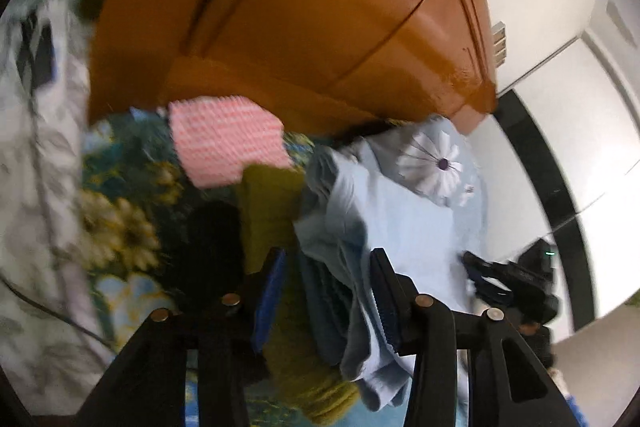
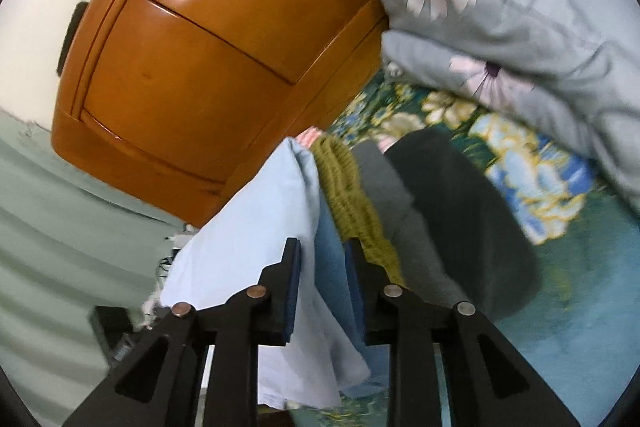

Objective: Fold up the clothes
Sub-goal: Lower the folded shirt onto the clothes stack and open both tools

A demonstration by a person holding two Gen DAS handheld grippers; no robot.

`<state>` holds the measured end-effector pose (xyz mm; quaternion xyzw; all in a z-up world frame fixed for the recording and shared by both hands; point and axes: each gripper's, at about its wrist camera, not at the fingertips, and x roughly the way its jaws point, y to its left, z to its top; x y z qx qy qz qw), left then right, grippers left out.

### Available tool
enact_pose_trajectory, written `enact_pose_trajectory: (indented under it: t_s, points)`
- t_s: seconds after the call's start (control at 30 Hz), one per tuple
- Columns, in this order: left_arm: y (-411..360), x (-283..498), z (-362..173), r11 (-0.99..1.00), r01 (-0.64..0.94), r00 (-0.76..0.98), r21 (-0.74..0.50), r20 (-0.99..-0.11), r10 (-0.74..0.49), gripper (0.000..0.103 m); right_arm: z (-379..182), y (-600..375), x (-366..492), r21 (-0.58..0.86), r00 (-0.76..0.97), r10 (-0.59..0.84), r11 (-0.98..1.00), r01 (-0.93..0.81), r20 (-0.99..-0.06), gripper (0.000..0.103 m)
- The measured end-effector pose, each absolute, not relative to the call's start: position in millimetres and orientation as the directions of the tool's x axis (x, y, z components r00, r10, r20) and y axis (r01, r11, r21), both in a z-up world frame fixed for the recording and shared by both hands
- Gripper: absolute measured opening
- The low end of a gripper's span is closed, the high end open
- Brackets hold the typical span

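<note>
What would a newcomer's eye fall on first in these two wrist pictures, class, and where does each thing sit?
First the glossy orange-brown wooden headboard, which fills the upper part of both views. Next the light blue garment, hanging between the jaws of the left gripper and of the right gripper. Then the pink-and-white striped cloth lying on the floral bedspread below the headboard, beside an olive knitted piece.

Dim indoor light, glare on the wooden headboard (image 2: 208, 39), motion blur, heavy fisheye bending at edges.
</note>
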<state>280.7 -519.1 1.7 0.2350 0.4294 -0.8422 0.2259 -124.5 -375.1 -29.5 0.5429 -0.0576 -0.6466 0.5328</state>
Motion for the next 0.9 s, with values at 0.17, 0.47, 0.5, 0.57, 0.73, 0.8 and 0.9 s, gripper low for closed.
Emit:
enact_pose_trajectory:
  t_s: [0.17, 0.47, 0.5, 0.57, 0.73, 0.8, 0.9]
  points:
    - [-499.9, 258.5, 43.5, -0.632, 0.580, -0.774, -0.514, -0.590, -0.230, 0.048, -4.8, -370.8, -114.2, 0.554, 0.065, -0.730, -0.455, 0.697, -0.681, 0.025]
    - [-469.3, 210.8, 21.3, -0.713, 0.573, -0.725, -0.404, -0.656, -0.212, 0.054, -13.7, -387.3, -68.2, 0.394, 0.001, -0.691, -0.411, 0.822, -0.722, 0.026]
    - [-468.5, 211.8, 17.7, -0.711, 0.581, -0.717, -0.395, -0.663, -0.217, 0.054, -14.7, -389.1, -63.1, 0.375, -0.007, -0.687, -0.405, 0.834, -0.726, 0.026]
    - [-467.4, 211.5, 12.8, -0.714, 0.584, -0.712, -0.385, -0.667, -0.222, 0.054, -16.7, -392.8, -52.9, 0.337, -0.023, -0.680, -0.392, 0.856, -0.733, 0.026]
    - [-465.2, 209.8, 0.6, -0.723, 0.588, -0.702, -0.362, -0.673, -0.233, 0.054, -28.7, -396.3, -39.6, 0.305, -0.031, -0.670, -0.379, 0.874, -0.742, 0.026]
    - [-464.3, 209.2, -4.3, -0.726, 0.590, -0.698, -0.353, -0.676, -0.238, 0.055, -36.5, -395.2, -39.7, 0.309, -0.030, -0.670, -0.381, 0.871, -0.741, 0.026]
    - [-462.9, 208.2, -11.6, -0.731, 0.592, -0.692, -0.339, -0.680, -0.245, 0.055, -41.6, -393.7, -39.4, 0.310, -0.029, -0.674, -0.377, 0.873, -0.738, 0.026]
